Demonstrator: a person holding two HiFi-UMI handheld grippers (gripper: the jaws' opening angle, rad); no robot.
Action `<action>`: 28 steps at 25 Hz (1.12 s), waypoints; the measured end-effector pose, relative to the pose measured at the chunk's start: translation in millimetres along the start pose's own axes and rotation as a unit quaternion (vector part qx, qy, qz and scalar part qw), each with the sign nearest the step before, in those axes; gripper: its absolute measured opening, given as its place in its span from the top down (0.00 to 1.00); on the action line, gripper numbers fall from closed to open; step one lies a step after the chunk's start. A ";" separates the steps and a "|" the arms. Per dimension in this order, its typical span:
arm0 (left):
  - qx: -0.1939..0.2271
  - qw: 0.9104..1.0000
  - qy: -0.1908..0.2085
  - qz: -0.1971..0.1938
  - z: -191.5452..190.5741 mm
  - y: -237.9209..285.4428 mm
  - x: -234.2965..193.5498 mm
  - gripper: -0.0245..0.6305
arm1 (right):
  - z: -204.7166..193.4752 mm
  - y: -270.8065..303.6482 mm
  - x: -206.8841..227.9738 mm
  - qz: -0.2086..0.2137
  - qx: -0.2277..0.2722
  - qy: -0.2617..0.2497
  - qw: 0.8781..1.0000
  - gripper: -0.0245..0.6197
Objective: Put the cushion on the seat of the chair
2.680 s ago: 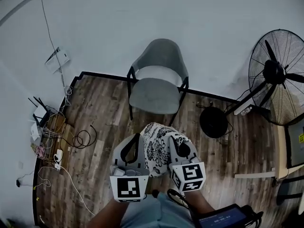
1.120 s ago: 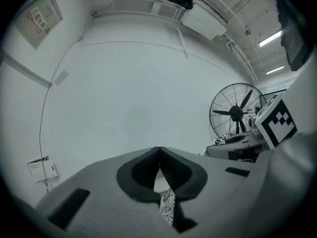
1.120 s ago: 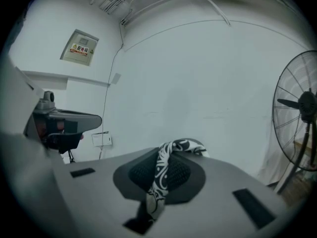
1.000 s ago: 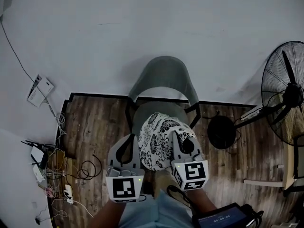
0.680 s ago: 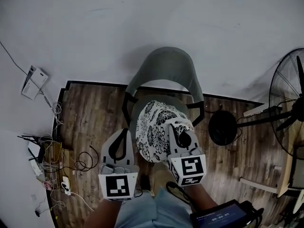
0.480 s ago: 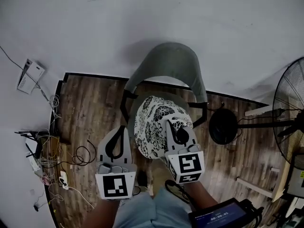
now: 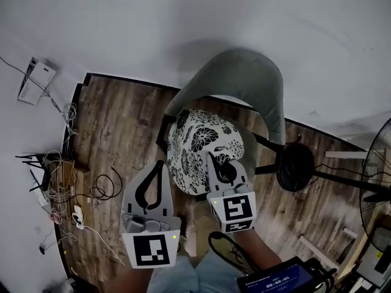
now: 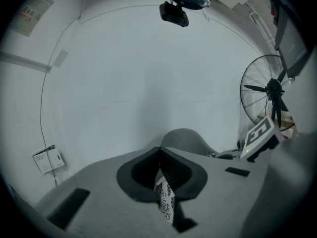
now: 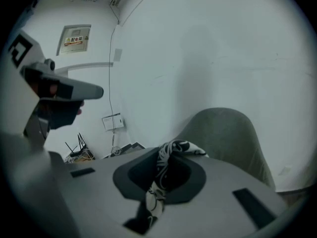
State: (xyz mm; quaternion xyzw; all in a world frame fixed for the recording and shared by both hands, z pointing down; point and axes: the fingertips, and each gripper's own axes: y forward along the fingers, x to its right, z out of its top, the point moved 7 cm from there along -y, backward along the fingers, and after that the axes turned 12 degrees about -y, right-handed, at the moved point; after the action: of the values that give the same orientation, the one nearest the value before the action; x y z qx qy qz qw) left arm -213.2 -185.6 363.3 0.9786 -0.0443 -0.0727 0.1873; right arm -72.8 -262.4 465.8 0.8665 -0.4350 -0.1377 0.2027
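Pinching the cushion (image 7: 203, 144) tightly are left tool (image 8: 161, 176) and right tool (image 9: 157, 178).

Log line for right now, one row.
left gripper: shut on cushion | right gripper: shut on cushion | cushion: over chair seat, held

Cushion (image 7: 204, 148) over chair (image 7: 244, 78) — fan (image 7: 379, 170) right

White wall (image 7: 153, 23), wood floor (image 7: 116, 133), pedestal fan (image 7: 295, 166) at right
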 end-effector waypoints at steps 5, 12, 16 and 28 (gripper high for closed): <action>-0.046 0.999 0.005 -0.003 -30.1 31.2 1.1 0.95 | -78.3 50.5 11.6 0.009 -0.056 0.022 0.998 0.93; -0.075 0.997 0.011 -0.011 -57.8 58.6 13.9 0.95 | -136.4 52.3 40.5 -0.002 -0.108 0.050 0.993 0.92; -0.080 0.996 0.015 -0.023 -64.5 72.7 23.2 0.95 | -171.5 44.9 58.5 -0.024 -0.134 0.077 0.988 0.92; -0.100 0.991 0.032 -0.087 -93.0 100.3 71.1 0.95 | -271.1 10.2 80.8 -0.065 -0.208 0.132 0.967 0.90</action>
State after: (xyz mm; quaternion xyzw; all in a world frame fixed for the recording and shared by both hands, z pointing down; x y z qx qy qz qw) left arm -134.2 -253.1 477.2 0.9571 0.0545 -0.0612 0.2781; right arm 79.7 -270.6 704.2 0.8423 -0.3091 -0.1226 0.4243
